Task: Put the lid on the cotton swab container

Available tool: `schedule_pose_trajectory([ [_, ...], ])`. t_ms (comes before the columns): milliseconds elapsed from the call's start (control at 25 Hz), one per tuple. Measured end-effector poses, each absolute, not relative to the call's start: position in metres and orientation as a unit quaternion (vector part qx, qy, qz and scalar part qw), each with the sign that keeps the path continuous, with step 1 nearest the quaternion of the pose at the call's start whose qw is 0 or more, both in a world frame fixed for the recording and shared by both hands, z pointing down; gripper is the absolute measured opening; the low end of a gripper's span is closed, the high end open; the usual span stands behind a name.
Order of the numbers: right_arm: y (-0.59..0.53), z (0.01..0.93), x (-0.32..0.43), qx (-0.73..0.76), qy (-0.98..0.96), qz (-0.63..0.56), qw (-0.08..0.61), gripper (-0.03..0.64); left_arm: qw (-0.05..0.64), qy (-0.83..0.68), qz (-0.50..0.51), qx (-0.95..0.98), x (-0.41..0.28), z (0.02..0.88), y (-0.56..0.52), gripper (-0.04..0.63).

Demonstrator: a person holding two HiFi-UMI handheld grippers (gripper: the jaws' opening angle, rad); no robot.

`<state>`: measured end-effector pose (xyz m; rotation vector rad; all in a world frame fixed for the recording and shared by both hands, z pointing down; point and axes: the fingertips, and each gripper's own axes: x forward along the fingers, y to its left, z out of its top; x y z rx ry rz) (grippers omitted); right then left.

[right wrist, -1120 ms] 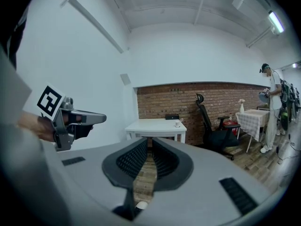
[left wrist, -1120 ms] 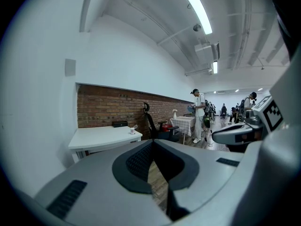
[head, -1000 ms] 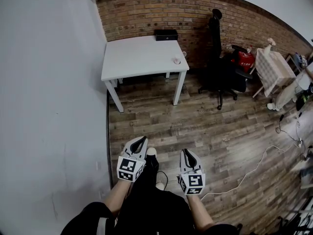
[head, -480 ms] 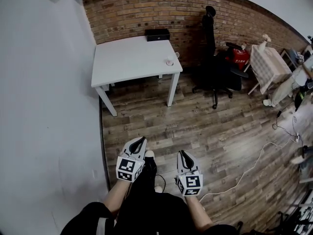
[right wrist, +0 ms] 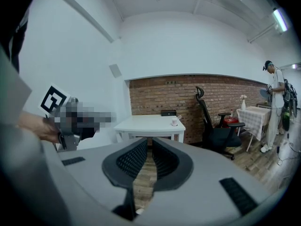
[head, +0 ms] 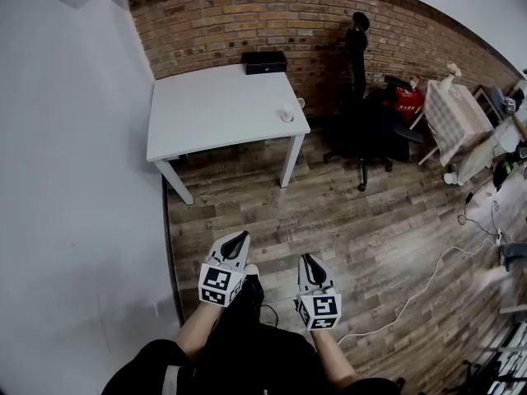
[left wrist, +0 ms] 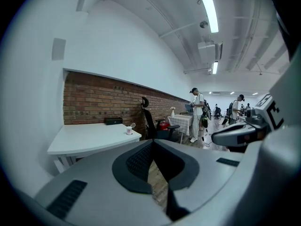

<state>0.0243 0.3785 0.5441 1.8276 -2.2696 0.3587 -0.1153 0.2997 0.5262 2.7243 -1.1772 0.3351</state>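
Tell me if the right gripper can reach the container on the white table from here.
Probably not yet: the container sits on the table across a stretch of floor from the right gripper. Nothing blocks the way; stepping closer should do.

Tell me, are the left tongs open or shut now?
Shut. In the left gripper view the left tongs have their dark pads meeting at the tips, and nothing is held between them.

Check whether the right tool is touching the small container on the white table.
Apart. The head view shows the right tool over the wooden floor, well short of the white table where the small container stands.
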Motion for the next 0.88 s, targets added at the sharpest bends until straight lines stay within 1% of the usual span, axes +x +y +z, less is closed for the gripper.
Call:
schedule_pose_trajectory([
  [480, 0.252, 0.533, 0.011, 0.606, -0.777, 0.118, 0.126, 0.025, 0.086, -0.397, 0.111, 0.907, -0.127, 0.524, 0.173, 0.014],
  [880, 0.168, 0.536, 0.01, 0.609, -0.775, 0.12, 0.124, 0.025, 0.087, -0.391, 0.124, 0.908, -0.128, 0.53, 0.094, 0.014],
])
